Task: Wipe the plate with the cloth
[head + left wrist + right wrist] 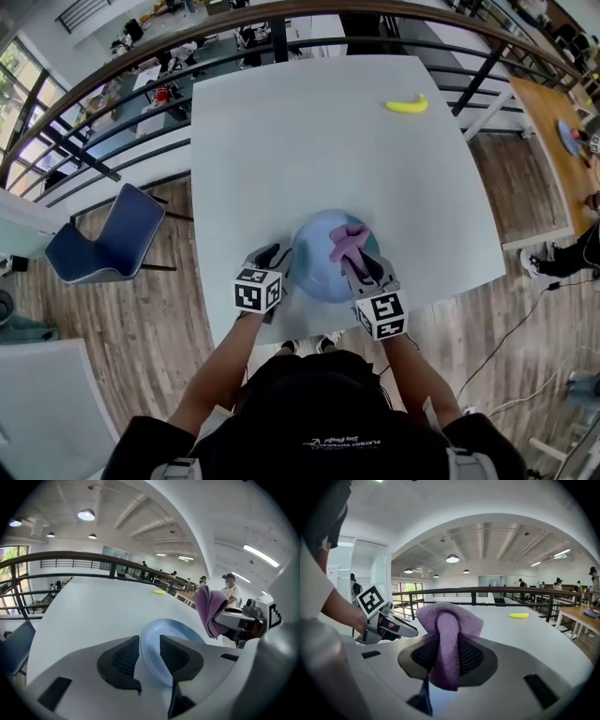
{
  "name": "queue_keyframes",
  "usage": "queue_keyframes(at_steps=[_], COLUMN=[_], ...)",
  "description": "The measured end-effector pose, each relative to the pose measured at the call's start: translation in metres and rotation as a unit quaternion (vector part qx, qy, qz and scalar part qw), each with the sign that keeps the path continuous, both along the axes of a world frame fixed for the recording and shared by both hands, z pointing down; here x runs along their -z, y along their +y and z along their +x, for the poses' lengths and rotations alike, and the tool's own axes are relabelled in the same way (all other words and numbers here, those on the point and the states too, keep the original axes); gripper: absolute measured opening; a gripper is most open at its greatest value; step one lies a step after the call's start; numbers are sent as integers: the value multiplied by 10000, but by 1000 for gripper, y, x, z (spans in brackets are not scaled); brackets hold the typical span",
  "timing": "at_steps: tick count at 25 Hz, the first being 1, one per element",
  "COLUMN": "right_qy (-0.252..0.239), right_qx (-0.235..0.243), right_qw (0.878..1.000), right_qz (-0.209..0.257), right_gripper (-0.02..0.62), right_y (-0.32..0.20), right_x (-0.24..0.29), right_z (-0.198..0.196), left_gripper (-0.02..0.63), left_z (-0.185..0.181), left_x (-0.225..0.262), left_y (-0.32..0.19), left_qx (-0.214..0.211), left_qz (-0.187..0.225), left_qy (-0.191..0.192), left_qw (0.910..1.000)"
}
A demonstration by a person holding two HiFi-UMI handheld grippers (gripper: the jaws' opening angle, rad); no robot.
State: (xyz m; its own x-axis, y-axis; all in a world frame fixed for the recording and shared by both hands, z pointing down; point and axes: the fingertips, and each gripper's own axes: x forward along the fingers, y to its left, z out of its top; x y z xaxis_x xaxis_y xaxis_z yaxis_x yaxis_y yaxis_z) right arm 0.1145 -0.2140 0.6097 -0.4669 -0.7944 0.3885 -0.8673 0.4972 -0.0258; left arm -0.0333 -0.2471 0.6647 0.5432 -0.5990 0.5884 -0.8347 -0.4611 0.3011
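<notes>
At the near edge of the white table, seen from the head view, both bare forearms reach forward from a black shirt and end on either side of the light blue plate. The left gripper sits at the plate's left rim and the right gripper at its near right. The purple cloth lies bunched over the plate's right half. Each gripper carries a marker cube with a black-and-white square pattern. The white print on the shirt is too small to read. A yellow banana lies well beyond the plate, towards the far right corner, and a blue chair stands on the floor far to the plate's left.

Looking along the left gripper, its jaws stand wide apart. The plate's rim runs through the gap between them, and the ribbed pads do not clamp it. The plate lies flat on the table. Beyond it, to the right, the other gripper holds the cloth above the plate's far side.

Looking along the right gripper, its jaws are closed on a fold of the cloth, which bulges above the pads and hangs below them. The left gripper shows at the left, held in a hand.
</notes>
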Motion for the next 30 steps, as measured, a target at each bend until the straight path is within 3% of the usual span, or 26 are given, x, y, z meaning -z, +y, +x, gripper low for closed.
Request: queue_keyframes(at_steps=[11, 18, 30], right_qy=[-84, -149, -181], right_qx=[-85, -53, -31], right_qw=[9994, 9990, 9987], right_qz=[-319, -414, -481], right_gripper=[106, 106, 106], right_y=[7, 9, 10], right_x=[-16, -26, -34], right_z=[3, 4, 7], left_gripper=[138, 138, 137], left_z=[4, 17, 27], left_x=[-46, -74, -92], left_y=[8, 16, 14], left_qx=[-20, -131, -96], left_qz=[-903, -1517, -1782], left_qy=[-383, -275, -461], left_qw=[9952, 9880, 9829])
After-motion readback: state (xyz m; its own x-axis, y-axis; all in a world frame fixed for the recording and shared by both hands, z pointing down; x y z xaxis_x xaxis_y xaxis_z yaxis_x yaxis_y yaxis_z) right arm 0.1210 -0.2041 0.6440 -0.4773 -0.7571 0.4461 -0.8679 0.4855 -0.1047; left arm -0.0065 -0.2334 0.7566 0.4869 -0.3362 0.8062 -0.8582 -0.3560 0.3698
